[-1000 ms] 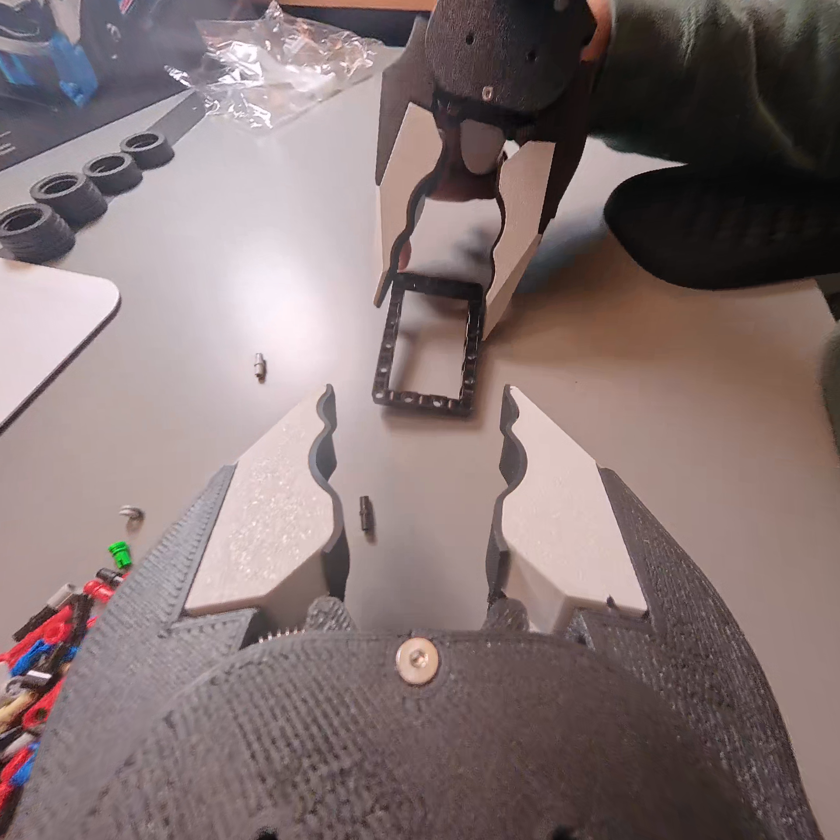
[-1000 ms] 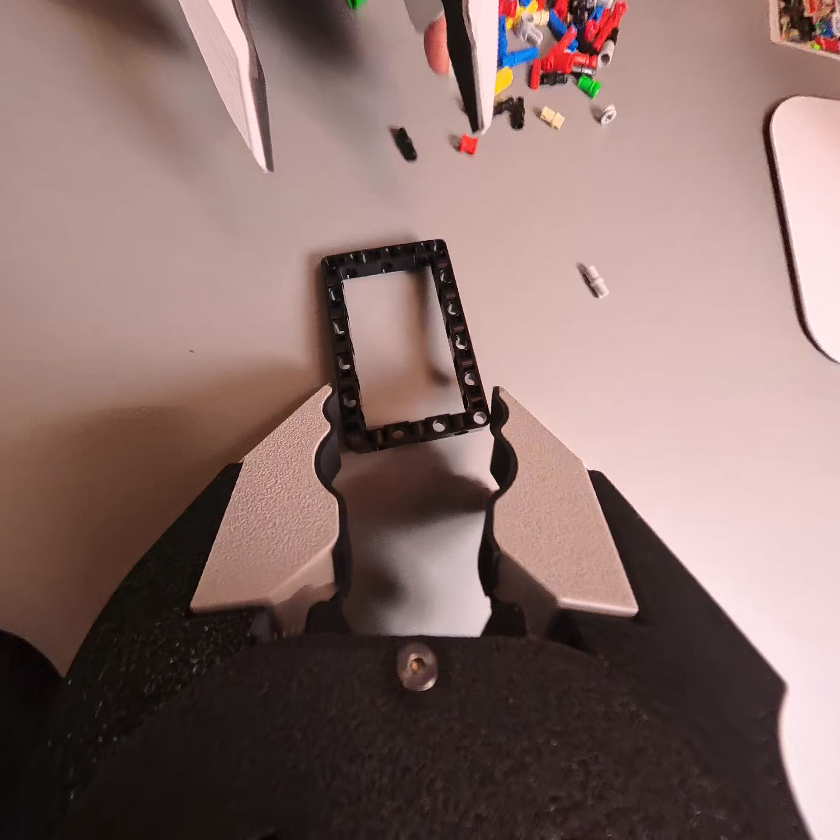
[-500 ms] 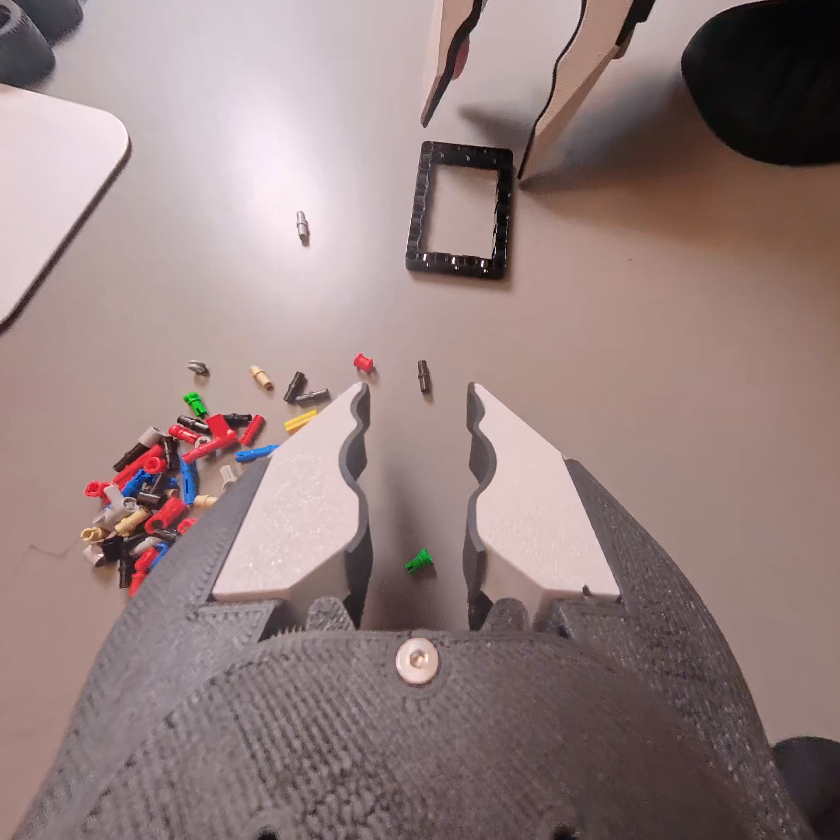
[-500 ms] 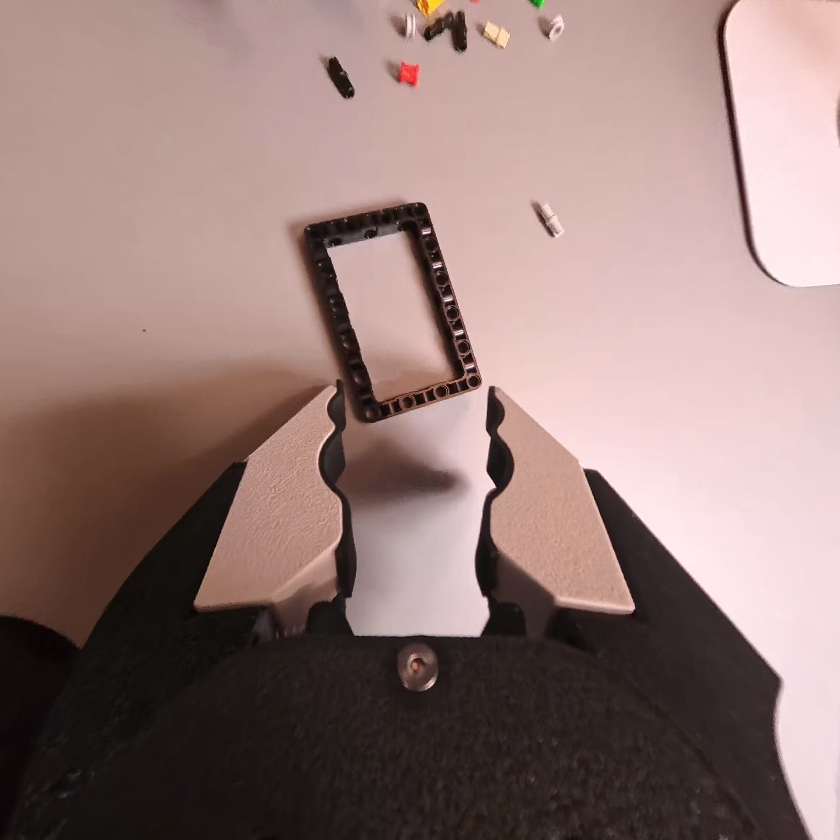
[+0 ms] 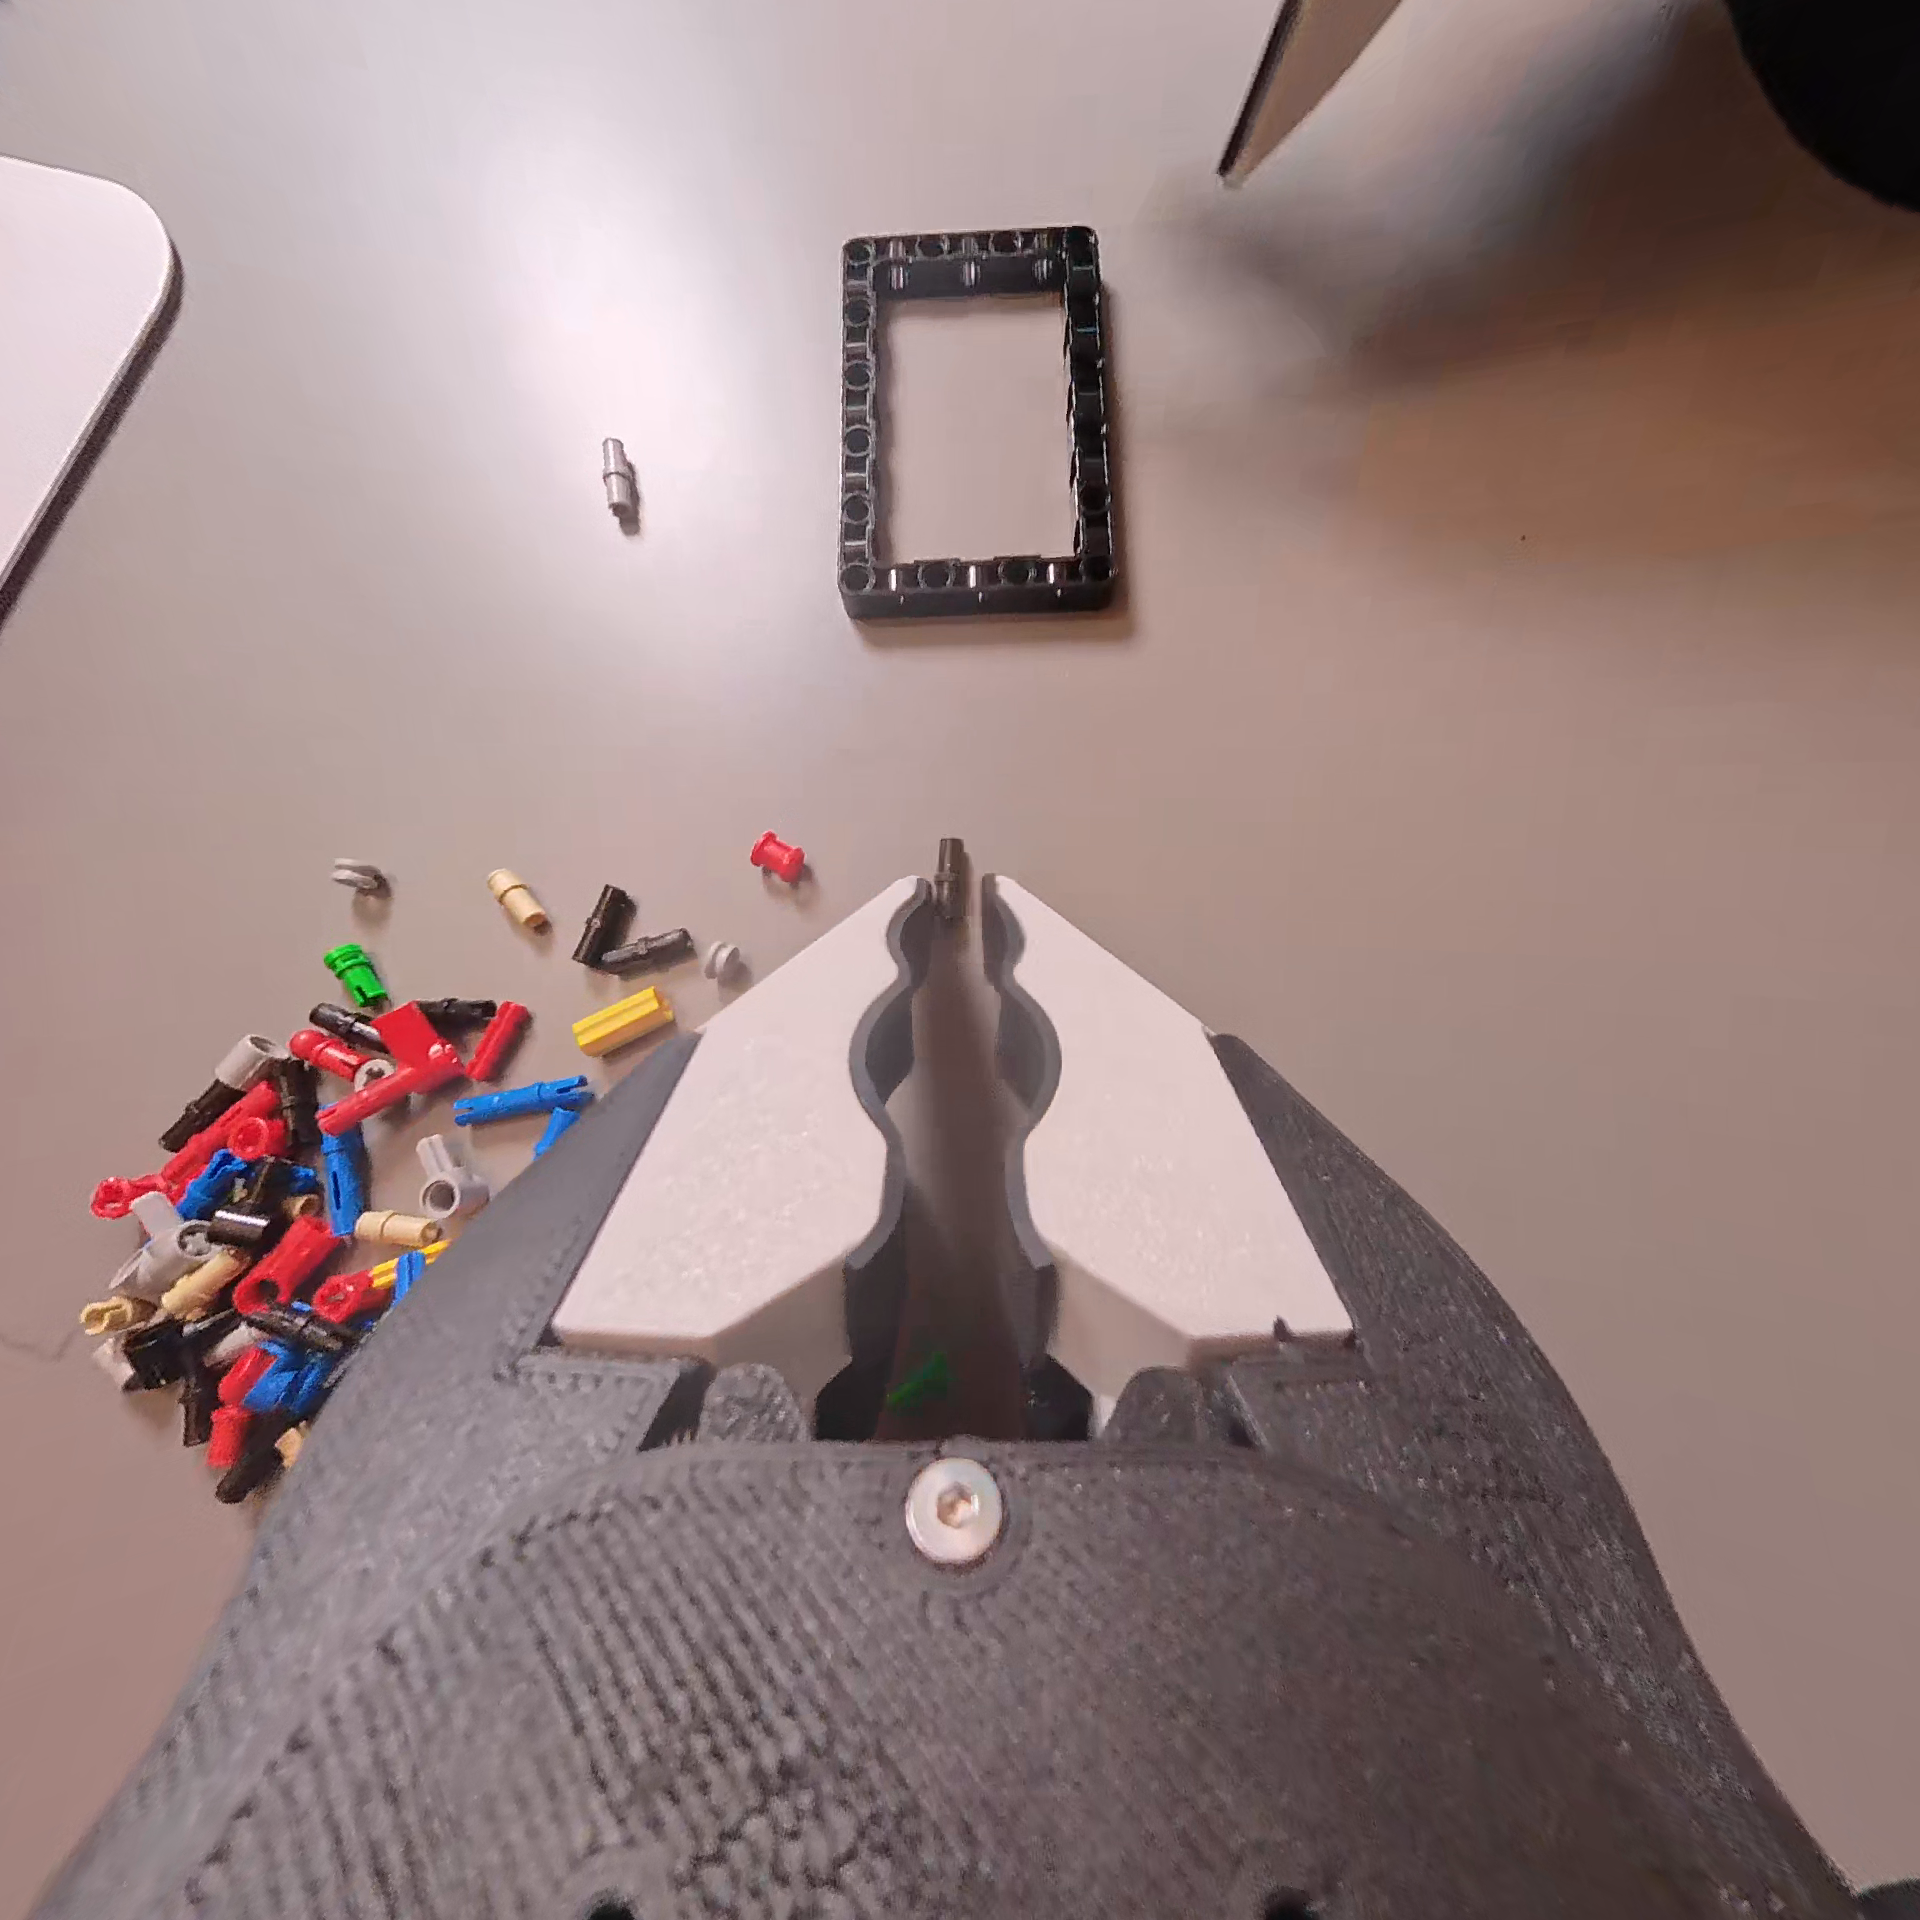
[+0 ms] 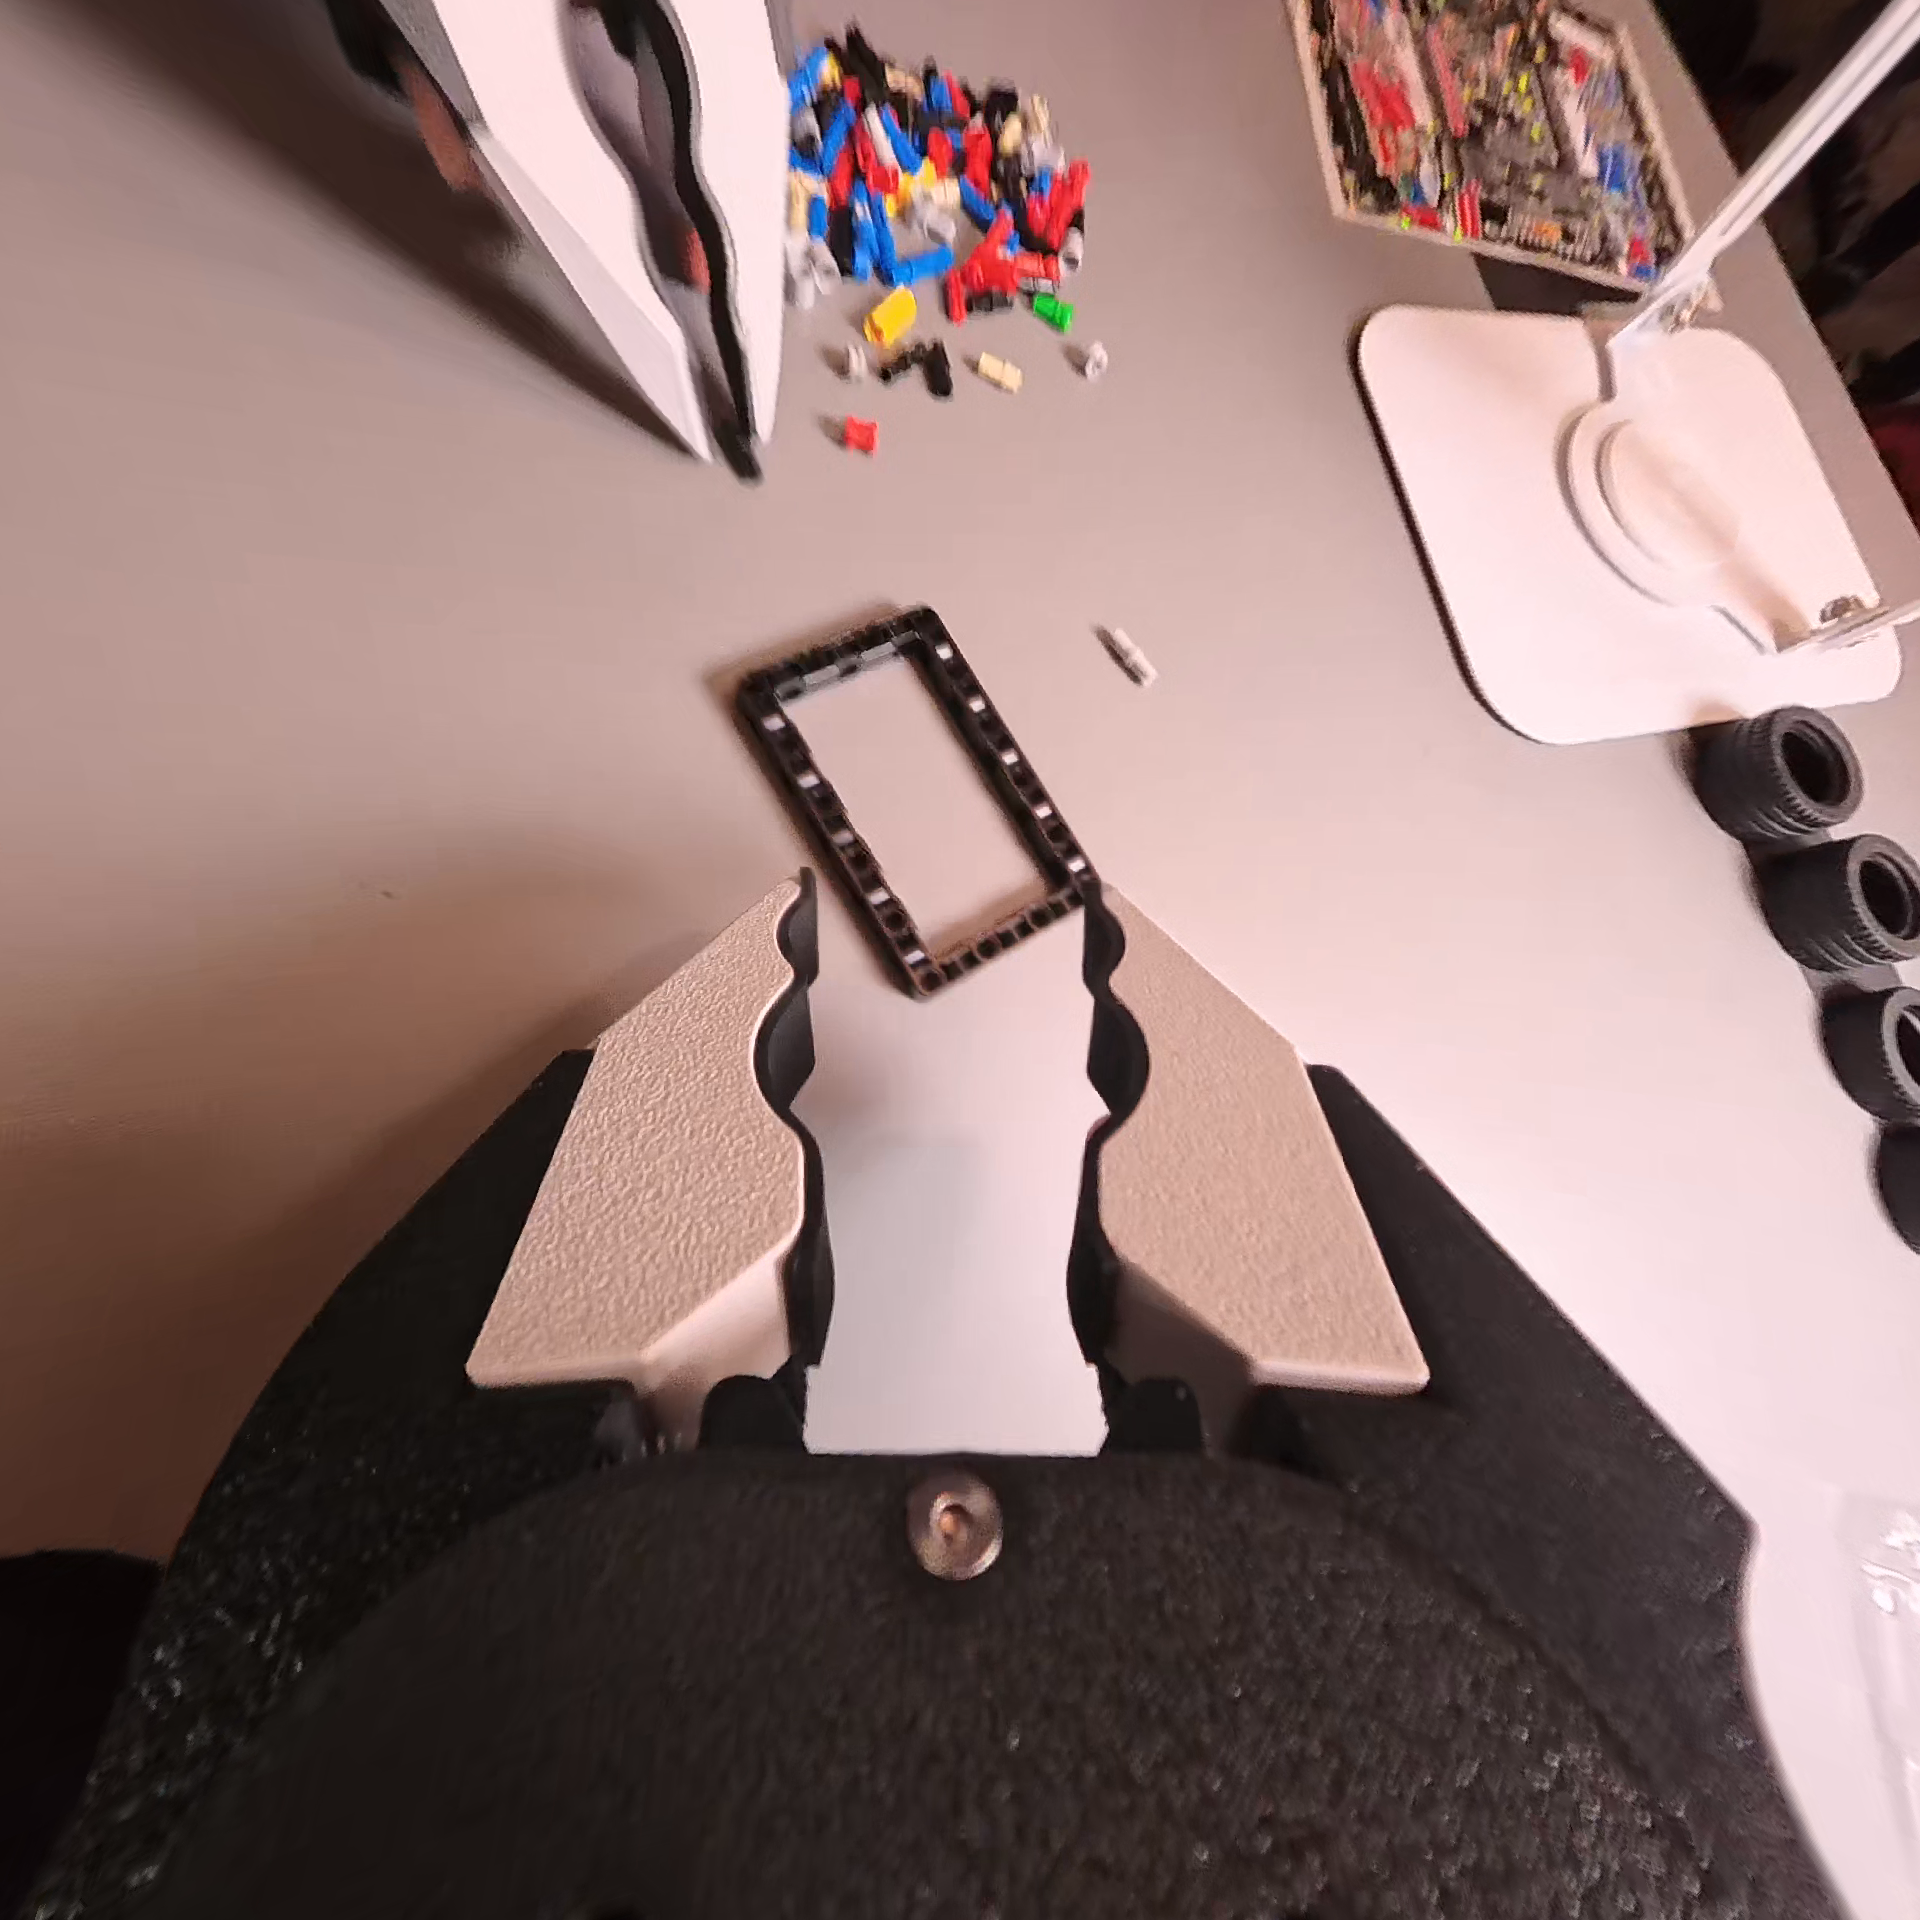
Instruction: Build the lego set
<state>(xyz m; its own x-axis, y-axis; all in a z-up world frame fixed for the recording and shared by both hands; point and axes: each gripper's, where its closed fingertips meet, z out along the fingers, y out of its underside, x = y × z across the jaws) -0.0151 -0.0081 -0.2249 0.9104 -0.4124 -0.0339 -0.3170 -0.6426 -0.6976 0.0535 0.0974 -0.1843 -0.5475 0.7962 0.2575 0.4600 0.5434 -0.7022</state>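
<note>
Pinching a small black pin (image 5: 948, 873) at its very fingertips, the left gripper (image 5: 954, 891) has its jaws nearly pressed together, the pin's end poking out ahead. Well ahead of it a black rectangular frame (image 5: 977, 421) lies flat on the table (image 5: 1455, 831), with a grey pin (image 5: 617, 476) off to the frame's left. A pile of coloured pieces (image 5: 281, 1174) lies just left of the gripper. The right gripper (image 6: 948, 914) is spread and empty, its tips on either side of the frame's near end.

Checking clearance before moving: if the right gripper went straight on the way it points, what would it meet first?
The right gripper, open, would likely meet the black rectangular frame first; its near end lies just ahead of the fingertips on the table, though height is unclear.
</note>
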